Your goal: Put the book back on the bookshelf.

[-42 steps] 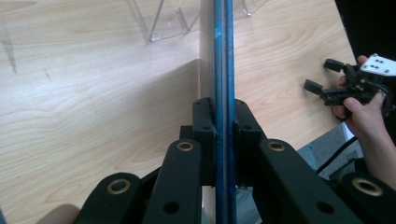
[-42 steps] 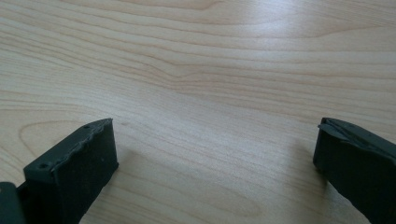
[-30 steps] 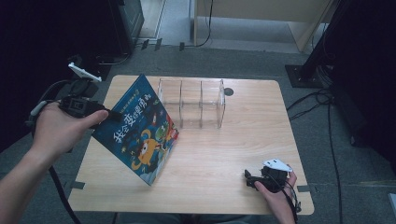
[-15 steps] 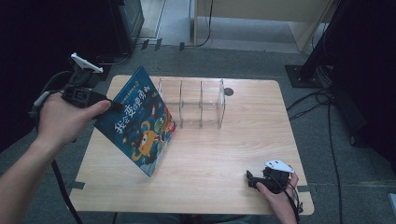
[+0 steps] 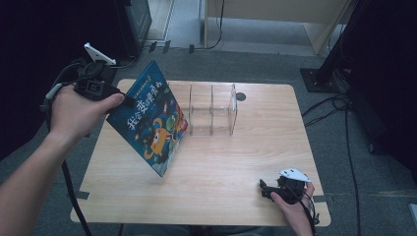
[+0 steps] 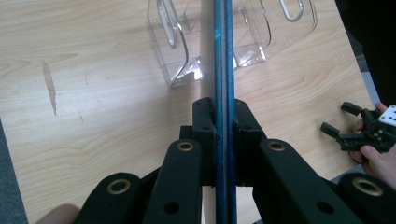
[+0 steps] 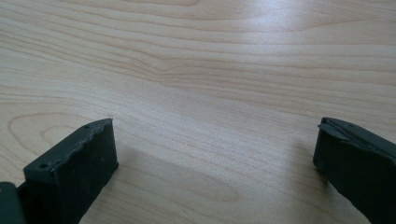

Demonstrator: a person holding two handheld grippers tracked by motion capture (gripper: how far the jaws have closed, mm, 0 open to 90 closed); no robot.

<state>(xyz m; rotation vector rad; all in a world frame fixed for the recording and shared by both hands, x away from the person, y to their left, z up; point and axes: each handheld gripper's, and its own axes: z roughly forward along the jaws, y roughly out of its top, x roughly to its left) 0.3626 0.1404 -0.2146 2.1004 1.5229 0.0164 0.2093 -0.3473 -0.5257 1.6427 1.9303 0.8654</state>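
the left gripper (image 5: 129, 102) has its jaws pinched tight on the edge of a blue picture book (image 5: 150, 118), and holds it tilted in the air just beside the clear plastic rack (image 5: 211, 109), on the side nearer the person's left hand (image 5: 78, 113). the book's lower corner hangs just above the wooden table (image 5: 231, 162). in the left gripper view the book's thin blue edge (image 6: 223, 84) runs straight up between the jaws, towards the rack (image 6: 173, 42). the right gripper (image 5: 265, 189) rests on the table well apart from the rack, near the front edge, its jaws spread wide with nothing between them.
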